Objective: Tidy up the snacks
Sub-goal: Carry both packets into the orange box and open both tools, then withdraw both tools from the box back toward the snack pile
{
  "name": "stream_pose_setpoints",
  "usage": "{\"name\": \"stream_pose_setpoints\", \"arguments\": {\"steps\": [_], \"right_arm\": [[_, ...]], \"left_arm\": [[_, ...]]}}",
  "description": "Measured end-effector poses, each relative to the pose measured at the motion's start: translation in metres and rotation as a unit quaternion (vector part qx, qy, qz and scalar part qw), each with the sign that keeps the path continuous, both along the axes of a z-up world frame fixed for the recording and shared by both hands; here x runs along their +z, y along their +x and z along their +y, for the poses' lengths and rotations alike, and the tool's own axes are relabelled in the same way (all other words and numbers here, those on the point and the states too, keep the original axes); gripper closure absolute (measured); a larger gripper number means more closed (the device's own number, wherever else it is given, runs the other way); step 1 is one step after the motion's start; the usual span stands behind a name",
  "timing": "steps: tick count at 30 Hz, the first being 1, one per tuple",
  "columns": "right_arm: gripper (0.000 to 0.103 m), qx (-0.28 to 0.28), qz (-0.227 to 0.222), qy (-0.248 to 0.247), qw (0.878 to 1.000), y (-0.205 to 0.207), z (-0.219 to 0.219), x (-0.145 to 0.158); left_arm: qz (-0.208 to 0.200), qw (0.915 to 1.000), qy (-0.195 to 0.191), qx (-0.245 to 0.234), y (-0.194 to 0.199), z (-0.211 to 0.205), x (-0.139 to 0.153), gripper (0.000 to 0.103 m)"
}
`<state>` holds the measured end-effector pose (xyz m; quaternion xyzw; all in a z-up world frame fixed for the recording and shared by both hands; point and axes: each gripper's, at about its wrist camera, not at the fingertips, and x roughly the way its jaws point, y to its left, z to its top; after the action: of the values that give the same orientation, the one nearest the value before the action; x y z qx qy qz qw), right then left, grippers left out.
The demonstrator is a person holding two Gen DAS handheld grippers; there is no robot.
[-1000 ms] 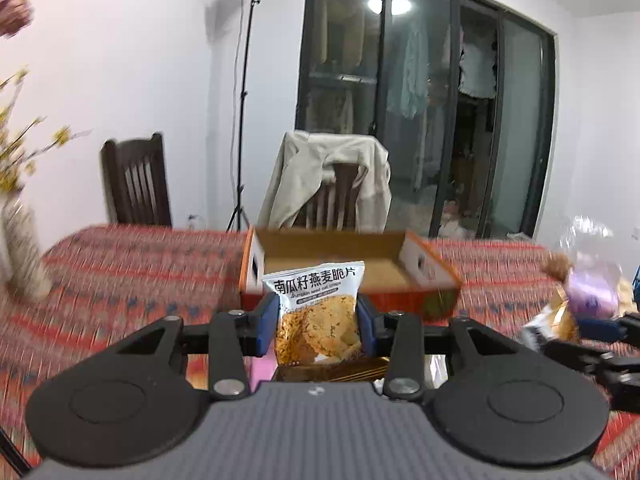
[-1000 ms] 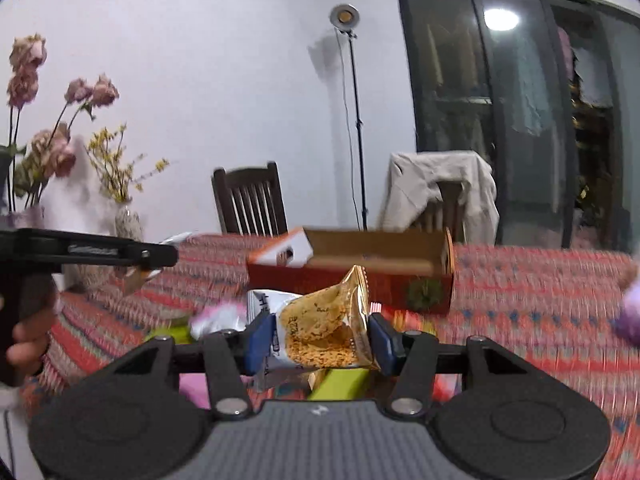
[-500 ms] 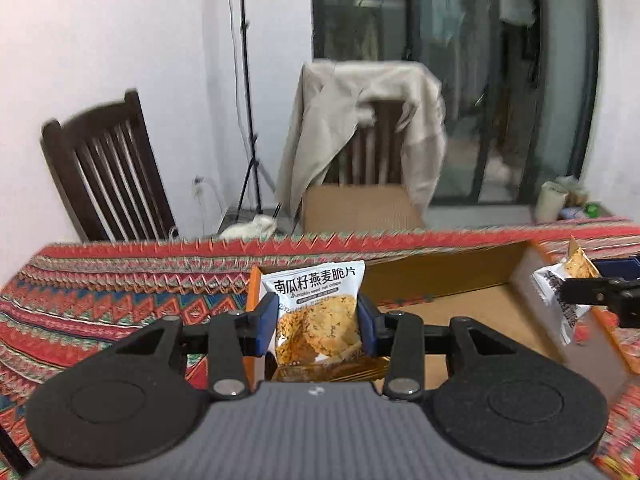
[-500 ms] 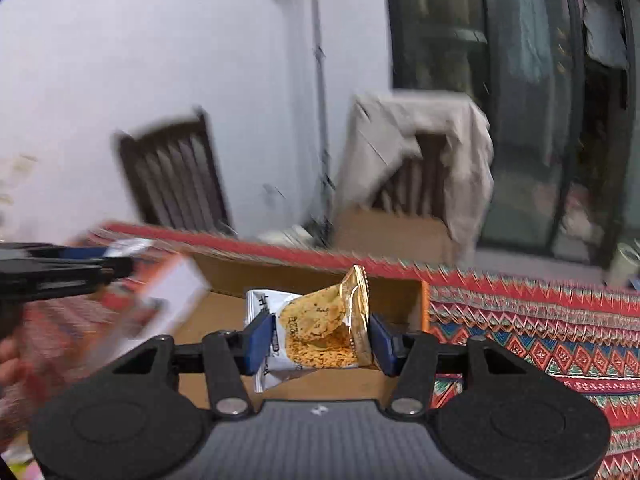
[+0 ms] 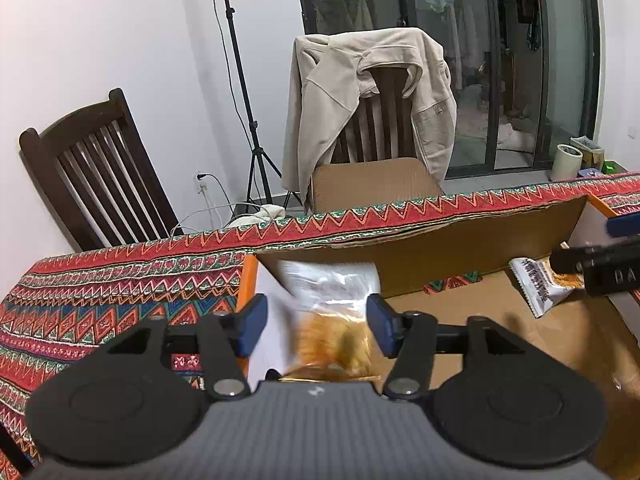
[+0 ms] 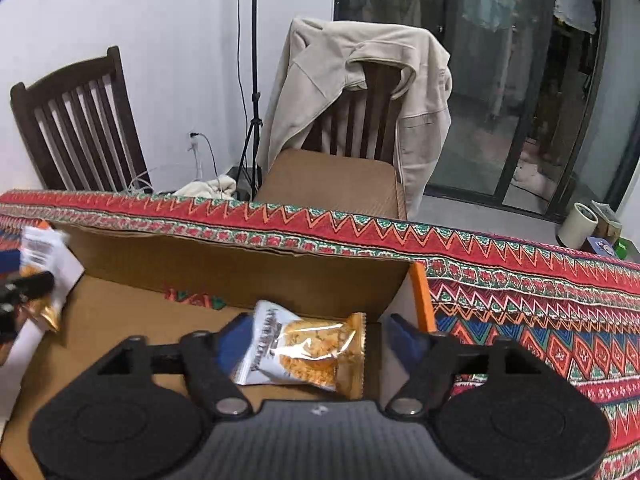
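Both grippers now over cardboard box (image 6: 280, 272); left gripper (image 5: 318, 322) and right gripper (image 6: 320, 338) jaws opening, snack packets (image 6: 304, 354) released, no longer clamped.

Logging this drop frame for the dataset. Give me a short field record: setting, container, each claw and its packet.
setting: table with a red patterned cloth, two chairs behind
container: open cardboard box on the cloth
left claw: jaws opening, pads clear of the packet
left packet: blurred, between the jaws at the box's left end
right claw: jaws opening, pads clear of the packet
right packet: cracker packet lying sideways between the jaws over the box floor, near its right wall
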<state>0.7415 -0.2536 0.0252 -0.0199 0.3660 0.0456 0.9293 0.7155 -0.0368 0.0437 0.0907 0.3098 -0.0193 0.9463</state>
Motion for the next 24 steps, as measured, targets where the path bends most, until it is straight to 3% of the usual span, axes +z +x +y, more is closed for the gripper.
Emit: {"name": "stream_pose_setpoints", "arguments": {"steps": [1, 4, 8, 12, 17, 19, 21, 24], "right_arm": [[0.013, -0.001, -0.007, -0.009, 1.0, -0.003, 0.003, 0.0], [0.013, -0.008, -0.007, -0.026, 1.0, -0.006, 0.007, -0.001], [0.013, -0.009, -0.014, 0.008, 1.0, -0.016, -0.002, 0.008], [0.013, 0.002, -0.03, 0.051, 0.998, -0.048, -0.017, 0.043], [0.012, 0.003, -0.062, 0.033, 0.998, -0.104, -0.039, 0.1], [0.008, 0.012, -0.073, 0.036, 0.997, -0.137, -0.048, 0.124], [0.004, 0.022, -0.088, 0.03, 0.995, -0.175, -0.054, 0.145], [0.003, 0.034, -0.11, 0.03, 0.993, -0.233, -0.061, 0.167]], "left_arm": [[-0.001, 1.0, 0.0, -0.003, 0.0, 0.0, 0.0, 0.04], [-0.013, 0.9999, -0.005, -0.007, 0.002, 0.002, 0.003, 0.034], [-0.02, 0.9998, -0.003, -0.009, -0.015, 0.004, 0.023, 0.032], [-0.027, 0.9986, -0.042, -0.018, -0.051, 0.011, 0.066, 0.025], [-0.041, 0.9957, -0.074, -0.037, -0.123, 0.017, 0.125, 0.018], [-0.056, 0.994, -0.078, -0.053, -0.159, 0.018, 0.145, 0.01], [-0.077, 0.9919, -0.079, -0.063, -0.199, 0.019, 0.161, 0.002], [-0.109, 0.9879, -0.08, -0.076, -0.263, 0.024, 0.176, 0.0]]}}
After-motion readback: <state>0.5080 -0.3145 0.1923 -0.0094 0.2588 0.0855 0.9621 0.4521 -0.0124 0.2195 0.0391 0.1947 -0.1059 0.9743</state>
